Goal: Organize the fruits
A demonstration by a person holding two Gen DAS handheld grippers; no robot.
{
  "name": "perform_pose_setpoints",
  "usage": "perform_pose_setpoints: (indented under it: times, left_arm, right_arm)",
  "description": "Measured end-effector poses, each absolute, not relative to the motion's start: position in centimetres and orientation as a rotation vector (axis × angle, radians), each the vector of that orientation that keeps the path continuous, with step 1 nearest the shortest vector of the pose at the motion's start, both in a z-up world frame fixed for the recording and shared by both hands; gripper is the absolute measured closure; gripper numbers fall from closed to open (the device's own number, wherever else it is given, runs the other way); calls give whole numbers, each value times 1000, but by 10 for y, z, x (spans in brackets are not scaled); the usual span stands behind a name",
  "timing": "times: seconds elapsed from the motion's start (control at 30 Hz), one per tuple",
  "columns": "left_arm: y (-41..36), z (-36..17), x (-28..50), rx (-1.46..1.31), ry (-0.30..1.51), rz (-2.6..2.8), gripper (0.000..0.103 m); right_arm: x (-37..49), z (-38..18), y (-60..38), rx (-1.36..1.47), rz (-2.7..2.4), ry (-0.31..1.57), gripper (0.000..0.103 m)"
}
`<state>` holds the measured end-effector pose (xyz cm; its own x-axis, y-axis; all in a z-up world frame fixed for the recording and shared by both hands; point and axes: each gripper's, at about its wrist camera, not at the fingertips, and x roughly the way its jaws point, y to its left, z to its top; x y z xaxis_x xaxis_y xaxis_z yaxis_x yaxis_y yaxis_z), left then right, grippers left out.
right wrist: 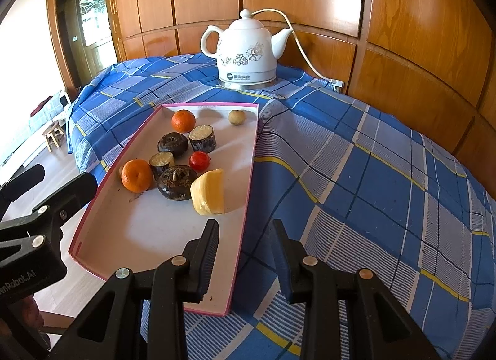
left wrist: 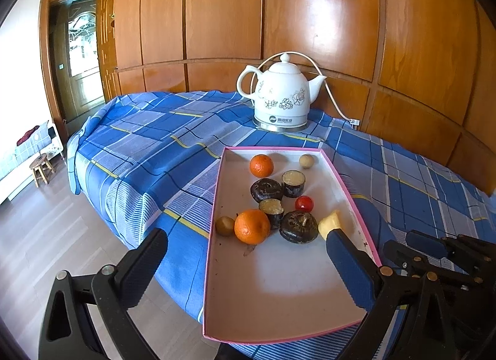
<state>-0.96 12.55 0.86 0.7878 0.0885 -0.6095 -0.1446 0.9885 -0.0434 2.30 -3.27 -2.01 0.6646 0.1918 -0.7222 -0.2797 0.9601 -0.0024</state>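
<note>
Left wrist view: the tray (left wrist: 214, 254), pink-rimmed with a white floor, lies on the blue checked cloth (left wrist: 139, 143) right of centre, its long axis running from the bottom edge up toward the kettle (left wrist: 280, 96) at upper centre. All fruit sits in the far half of the tray, in one loose cluster; the near half is bare, probably kept free as working room. Two oranges (left wrist: 251, 226) are present, one at the far end and one at the near edge of the cluster, with dark round fruits (left wrist: 298, 226), cut dark stubs showing pale faces upward, a red fruit (left wrist: 303, 203) and two small brown ones. The left gripper (left wrist: 248, 270) is spread wide and holds nothing; one finger hangs off the tray's left side, the other lies over its right part, its tip just beside the yellow piece (left wrist: 330, 223). The right gripper shows at the lower right

Right wrist view: the right gripper (right wrist: 245, 254) stands moderately open and empty at bottom centre, straddling the tray's right rim. The yellow piece (right wrist: 208, 192) lies just ahead of its left finger, long axis roughly upright in frame, cut end up and to the right; judged the likely next pick. The left gripper sits at the left edge
</note>
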Motion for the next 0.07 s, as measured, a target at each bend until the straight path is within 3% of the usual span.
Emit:
perform_pose_setpoints:
  times: [0.07]
  left_arm:
    - [125,8,-9,-89,656,116,0]
  right_arm:
    - [25,-17,-38,-106,263,795,69]
